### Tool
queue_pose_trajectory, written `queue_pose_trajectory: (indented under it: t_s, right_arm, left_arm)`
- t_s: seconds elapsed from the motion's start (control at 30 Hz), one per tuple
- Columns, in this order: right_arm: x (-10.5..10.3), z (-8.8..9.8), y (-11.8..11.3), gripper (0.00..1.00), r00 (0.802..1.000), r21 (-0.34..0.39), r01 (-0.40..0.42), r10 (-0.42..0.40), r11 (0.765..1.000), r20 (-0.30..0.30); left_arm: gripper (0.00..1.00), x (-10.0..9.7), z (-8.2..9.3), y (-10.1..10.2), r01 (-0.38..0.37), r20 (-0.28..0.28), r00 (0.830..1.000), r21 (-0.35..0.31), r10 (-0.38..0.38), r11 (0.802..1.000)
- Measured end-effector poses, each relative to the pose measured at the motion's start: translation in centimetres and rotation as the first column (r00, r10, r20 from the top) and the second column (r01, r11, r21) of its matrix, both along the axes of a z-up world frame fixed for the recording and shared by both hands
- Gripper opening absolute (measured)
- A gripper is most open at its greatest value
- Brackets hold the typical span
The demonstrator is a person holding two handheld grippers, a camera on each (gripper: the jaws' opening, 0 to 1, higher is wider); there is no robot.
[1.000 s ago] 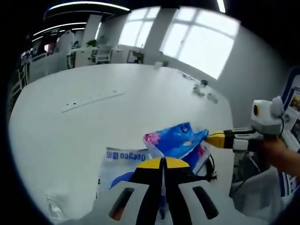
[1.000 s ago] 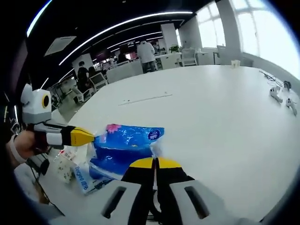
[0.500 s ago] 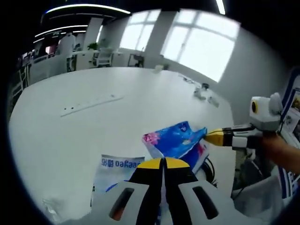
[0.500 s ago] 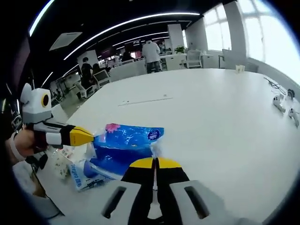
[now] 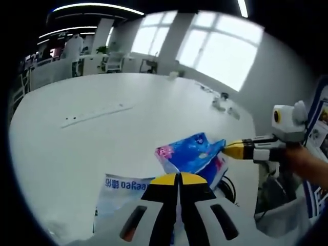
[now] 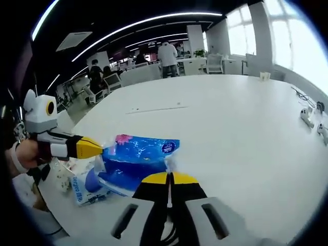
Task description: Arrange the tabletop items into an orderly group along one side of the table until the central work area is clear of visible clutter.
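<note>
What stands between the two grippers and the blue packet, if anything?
Nothing visible. The left gripper and the right gripper are each shut on an opposite edge of the blue packet, holding it above the white table and a white Deeyeo pack.

An open-plan office: rows of desks [image 6: 154, 72] with chairs [image 6: 212, 62], ceiling strip lights [image 6: 138, 25], large windows [image 5: 225, 48].
</note>
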State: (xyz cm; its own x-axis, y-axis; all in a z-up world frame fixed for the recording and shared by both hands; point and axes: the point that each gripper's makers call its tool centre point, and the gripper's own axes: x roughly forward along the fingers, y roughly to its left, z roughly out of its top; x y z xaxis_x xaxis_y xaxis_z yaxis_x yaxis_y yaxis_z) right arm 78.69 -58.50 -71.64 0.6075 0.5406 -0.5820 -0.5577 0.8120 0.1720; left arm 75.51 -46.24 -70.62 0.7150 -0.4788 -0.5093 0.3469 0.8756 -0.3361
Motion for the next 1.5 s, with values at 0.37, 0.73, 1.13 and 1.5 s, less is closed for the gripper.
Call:
queue_pose_trajectory:
  t_s: [0.37,0.73,1.13,1.5]
  right_arm:
    - [0.8,0.3,-0.2,0.00,1.000,0.019,-0.019,0.019,1.000,0.001]
    - [2.0,0.2,-0.7,0.00,1.000,0.035,-0.018,0.018,0.999,0.004]
    - [3.0,-1.4,-1.4,0.00,0.999,-0.001,-0.028,0.028,1.000,-0.023]
    - [3.7,-2.8,-1.3,0.00,0.998,-0.023,-0.055,0.054,0.998,-0.039]
  left_arm:
    - [0.00,1.6,1.4,-0.1,0.002,0.004,1.000,0.047,-0.002,0.999]
    - [0.00,2.8,2.0,-0.9,0.036,-0.008,0.999,0.089,-0.035,0.995]
    - [0.00,3.1,-0.4,-1.9,0.044,-0.057,0.998,0.079,-0.039,0.996]
    - [0.00,3.2,-3.0,-1.8,0.037,-0.109,0.994,0.078,-0.029,0.996]
